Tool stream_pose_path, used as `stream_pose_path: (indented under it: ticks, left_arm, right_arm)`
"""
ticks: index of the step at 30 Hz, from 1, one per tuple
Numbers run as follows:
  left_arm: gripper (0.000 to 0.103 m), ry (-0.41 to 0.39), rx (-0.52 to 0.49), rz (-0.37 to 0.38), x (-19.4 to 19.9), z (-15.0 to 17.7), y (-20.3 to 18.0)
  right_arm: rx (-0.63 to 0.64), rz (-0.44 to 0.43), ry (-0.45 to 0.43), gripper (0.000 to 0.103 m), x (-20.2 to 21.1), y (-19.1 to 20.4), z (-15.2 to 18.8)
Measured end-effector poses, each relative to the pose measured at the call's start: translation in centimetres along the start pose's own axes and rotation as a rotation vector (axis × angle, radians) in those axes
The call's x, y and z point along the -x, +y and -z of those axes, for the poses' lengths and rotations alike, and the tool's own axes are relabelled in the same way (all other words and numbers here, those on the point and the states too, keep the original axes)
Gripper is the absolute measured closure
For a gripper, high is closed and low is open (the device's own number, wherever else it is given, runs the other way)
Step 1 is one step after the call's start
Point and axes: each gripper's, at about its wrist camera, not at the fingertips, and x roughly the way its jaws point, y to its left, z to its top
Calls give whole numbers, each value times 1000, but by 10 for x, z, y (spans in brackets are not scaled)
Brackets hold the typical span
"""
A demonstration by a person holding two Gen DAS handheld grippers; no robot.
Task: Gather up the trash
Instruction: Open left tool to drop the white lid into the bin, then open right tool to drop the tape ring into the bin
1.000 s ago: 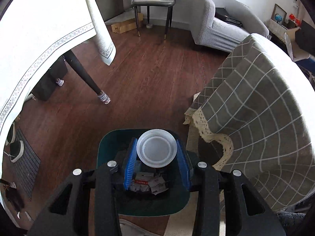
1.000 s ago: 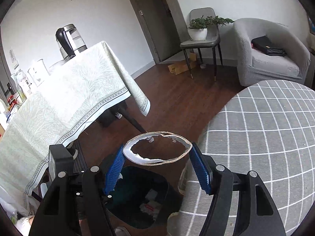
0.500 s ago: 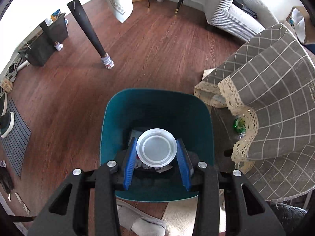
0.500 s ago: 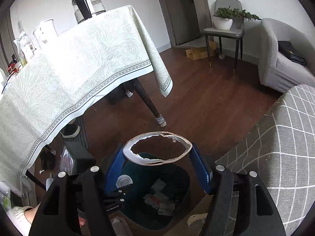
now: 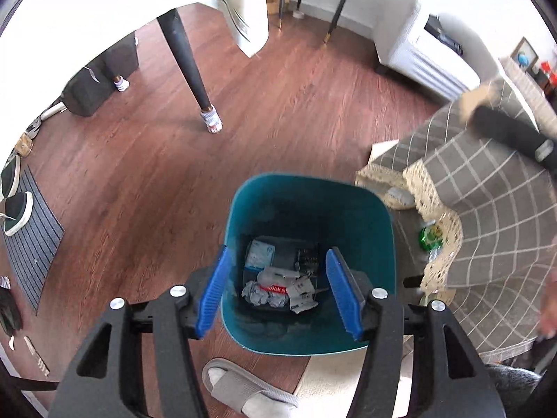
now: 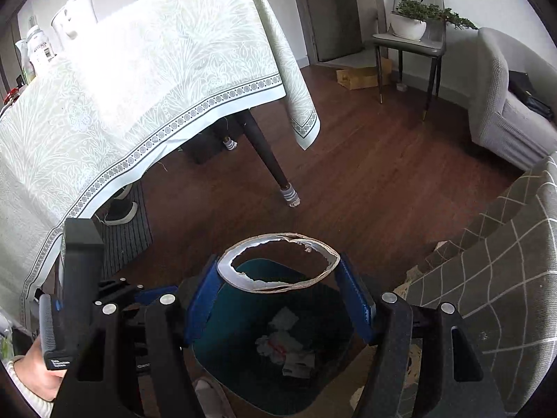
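A teal trash bin (image 5: 306, 195) stands on the wood floor, with crumpled paper and wrappers (image 5: 278, 287) at its bottom. My left gripper (image 5: 278, 294) is open and empty right above the bin's mouth. My right gripper (image 6: 280, 287) is shut on a torn paper ring (image 6: 278, 263), a rim of a paper cup, held above the bin (image 6: 250, 313). The left gripper's body (image 6: 80, 278) shows at the left of the right wrist view.
A table with a pale green cloth (image 6: 139, 87) and a dark leg (image 5: 189, 69) stands to the left. A grey checked cloth (image 5: 487, 209) covers a low table right of the bin. A grey slipper (image 5: 243, 390) lies by the bin, a doormat (image 5: 31, 240) at far left.
My left gripper has opened and the white plastic lid it held is gone from its fingers. The right gripper has moved over the bin with the paper ring.
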Motion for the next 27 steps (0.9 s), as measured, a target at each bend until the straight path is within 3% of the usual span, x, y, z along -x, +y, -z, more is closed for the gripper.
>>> stream_pose_path:
  ticks: [13, 27]
  left_arm:
    - [34, -151, 41, 13, 60, -16, 21]
    - [37, -262, 63, 49, 102, -29, 25]
  right_arm:
    - [23, 17, 135, 36, -62, 19, 22]
    - [97, 49, 301, 36, -98, 29, 57]
